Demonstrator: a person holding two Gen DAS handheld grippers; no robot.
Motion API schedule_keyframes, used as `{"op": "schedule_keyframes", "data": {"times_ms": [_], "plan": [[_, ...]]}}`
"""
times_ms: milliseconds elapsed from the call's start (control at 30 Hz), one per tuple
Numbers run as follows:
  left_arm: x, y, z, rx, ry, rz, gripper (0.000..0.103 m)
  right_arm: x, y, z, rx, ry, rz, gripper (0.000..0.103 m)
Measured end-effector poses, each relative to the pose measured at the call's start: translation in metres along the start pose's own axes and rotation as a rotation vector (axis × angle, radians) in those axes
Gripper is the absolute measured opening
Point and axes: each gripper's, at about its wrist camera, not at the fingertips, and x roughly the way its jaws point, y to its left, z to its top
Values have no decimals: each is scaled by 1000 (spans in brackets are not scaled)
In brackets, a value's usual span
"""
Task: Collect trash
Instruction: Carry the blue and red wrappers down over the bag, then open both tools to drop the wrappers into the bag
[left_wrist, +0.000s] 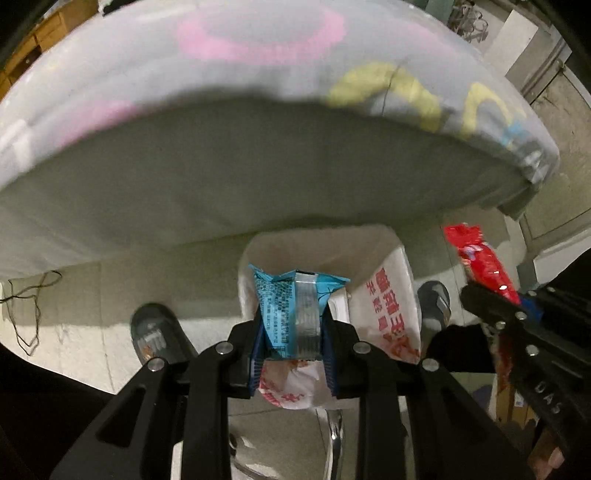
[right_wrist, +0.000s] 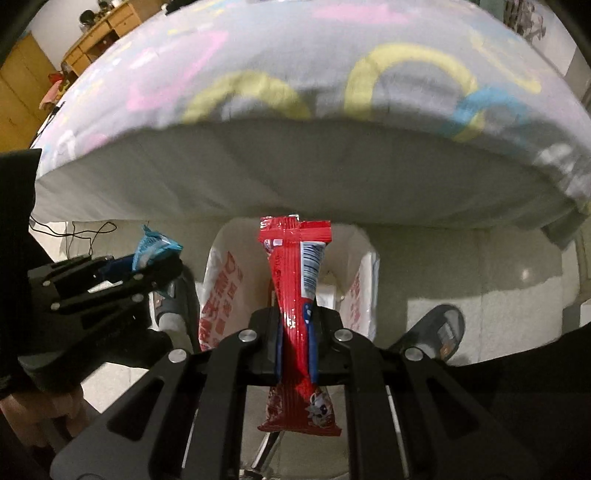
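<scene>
Side by side, two hand-held grippers hang over an open white plastic bag (left_wrist: 388, 295) with red lettering, each carrying a piece of trash. The left hand-held gripper (left_wrist: 293, 354) is clamped on a crumpled blue wrapper (left_wrist: 291, 306), and the right hand-held gripper (right_wrist: 295, 343) is clamped on a long red wrapper (right_wrist: 295, 295) that sticks out above and below its fingers. Both wrappers are held upright over or just beside the bag's mouth, apparently so that they can fall straight in when released; neither has yet gone in. The bag stands on a pale tiled floor (right_wrist: 480, 280), close against the edge of a bed (left_wrist: 221, 177) whose cover shows pink, yellow and blue rings. A grey slipper (left_wrist: 155, 332) rests on either side of the bag, and a thin black cable (left_wrist: 29, 306) trails on the floor. Wooden cabinets (right_wrist: 99, 33) stand across the dim room.
</scene>
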Motion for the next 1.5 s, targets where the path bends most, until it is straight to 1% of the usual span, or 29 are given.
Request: {"op": "schedule_keyframes", "data": {"times_ms": [100,167,333,600,633,700,733,767,833,900,933,967,1033,1067,1167,1300,1333,1400,1467,1500], "plan": [[11,-5,-1,22,26,-15,26,13,0,1,3,25,-11,10],[20,-10,-3,41,55,-19,26,22,-1,2,10,47,-2,10],[36,-16,-11,77,109,-36,27,33,-3,2,23,78,-5,10],[47,-18,-14,67,172,-43,27,47,-4,4,48,119,28,11],[48,-17,-14,64,176,-43,29,48,-5,4,53,122,30,11],[48,-16,-14,54,180,-39,35,49,-5,5,57,127,27,11],[48,-15,-14,52,178,-36,45,50,-6,6,64,130,25,11],[47,-15,-14,49,174,-34,50,51,-7,5,68,133,28,13],[45,-15,-14,51,168,-34,53,52,-8,5,79,141,37,26],[45,-17,-14,58,168,-32,56,52,-9,5,88,138,39,48],[45,-18,-14,62,169,-31,58,52,-9,5,95,137,40,53],[45,-18,-14,64,169,-30,59,52,-11,6,110,135,45,60],[44,-19,-13,66,166,-32,60,52,-16,5,137,126,47,67],[44,-19,-13,66,165,-33,60,51,-19,6,150,121,46,69],[45,-17,-13,60,165,-30,64,51,-26,6,198,121,66,69],[45,-15,-13,53,160,-24,68,51,-25,5,199,122,63,71],[45,-14,-13,50,160,-25,70,50,-24,5,199,123,64,72],[44,-14,-12,47,160,-31,73,50,-23,6,199,119,69,80],[45,-12,-12,36,166,-49,89,49,-23,6,196,114,75,84],[44,-11,-12,33,165,-55,90,48,-23,7,198,109,78,87]]}}
